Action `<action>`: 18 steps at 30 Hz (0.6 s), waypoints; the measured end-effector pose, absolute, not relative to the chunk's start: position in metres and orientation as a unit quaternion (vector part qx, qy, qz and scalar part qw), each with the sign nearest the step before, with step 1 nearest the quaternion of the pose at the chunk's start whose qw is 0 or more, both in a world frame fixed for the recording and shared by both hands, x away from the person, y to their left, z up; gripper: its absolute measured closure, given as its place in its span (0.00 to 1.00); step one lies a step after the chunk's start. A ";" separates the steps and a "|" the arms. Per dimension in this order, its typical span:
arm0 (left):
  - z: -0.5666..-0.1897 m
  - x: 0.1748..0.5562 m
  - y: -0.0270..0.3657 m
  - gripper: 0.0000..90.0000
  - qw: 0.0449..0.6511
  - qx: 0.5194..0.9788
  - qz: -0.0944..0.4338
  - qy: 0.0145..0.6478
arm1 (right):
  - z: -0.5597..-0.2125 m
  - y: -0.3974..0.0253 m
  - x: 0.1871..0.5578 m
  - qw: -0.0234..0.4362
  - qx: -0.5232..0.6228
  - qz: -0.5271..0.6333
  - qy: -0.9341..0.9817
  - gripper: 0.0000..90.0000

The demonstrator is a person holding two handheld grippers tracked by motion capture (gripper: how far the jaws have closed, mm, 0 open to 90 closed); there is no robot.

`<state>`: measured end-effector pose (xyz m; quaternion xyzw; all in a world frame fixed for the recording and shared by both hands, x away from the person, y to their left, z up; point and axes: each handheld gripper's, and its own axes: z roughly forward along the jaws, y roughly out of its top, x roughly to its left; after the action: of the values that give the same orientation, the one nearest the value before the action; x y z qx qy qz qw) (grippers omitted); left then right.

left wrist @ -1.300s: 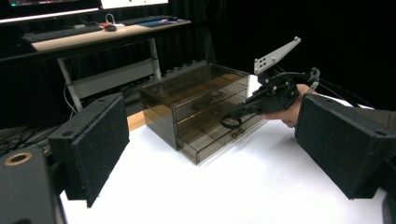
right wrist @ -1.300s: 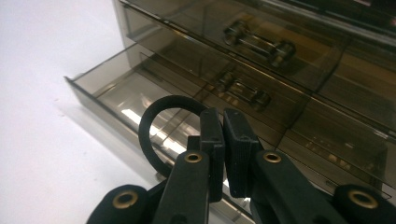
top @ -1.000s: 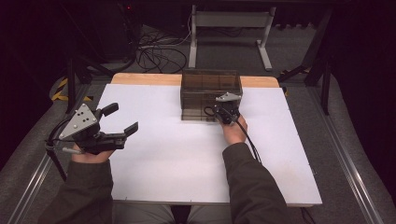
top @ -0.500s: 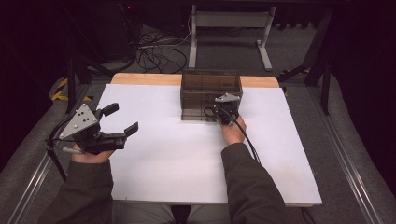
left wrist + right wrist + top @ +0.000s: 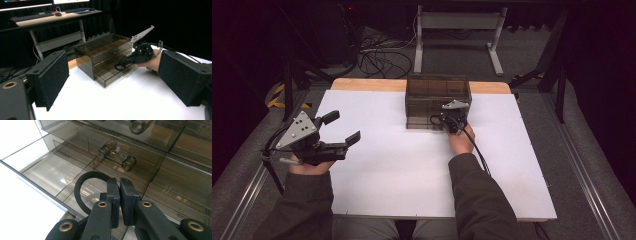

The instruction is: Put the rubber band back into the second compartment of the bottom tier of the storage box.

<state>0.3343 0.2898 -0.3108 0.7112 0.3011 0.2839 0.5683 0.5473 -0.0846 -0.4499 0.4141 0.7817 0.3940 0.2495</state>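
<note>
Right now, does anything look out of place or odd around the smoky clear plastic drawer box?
Nothing looks damaged or spilled. The smoky clear plastic drawer box stands square on the white table. The right gripper holds a black rubber ring over an open drawer.

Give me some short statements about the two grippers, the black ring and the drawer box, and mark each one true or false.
1. The right gripper has its fingers closed on a black ring. True.
2. The left gripper is shut. False: its fingers stand wide apart and hold nothing.
3. The smoky transparent drawer box stands at the far side of the white table. True.
4. The left gripper touches the drawer box. False: it is well apart from it, at the left side of the table.
5. The black ring is held above an open bottom drawer. True.
</note>
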 end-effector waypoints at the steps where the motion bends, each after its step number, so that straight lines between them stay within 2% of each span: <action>1: -0.311 0.334 0.290 0.12 0.568 0.711 0.284 0.301 | -0.450 -0.084 0.548 0.248 0.414 0.393 0.782 0.96; 18: -0.311 0.335 0.290 0.12 0.567 0.712 0.284 0.301 | -0.448 -0.083 0.550 0.239 0.418 0.396 0.782 0.90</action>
<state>0.3347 0.2895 -0.3112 0.7121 0.3008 0.2837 0.5675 0.5501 -0.0828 -0.4484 0.4184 0.7816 0.3962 0.2389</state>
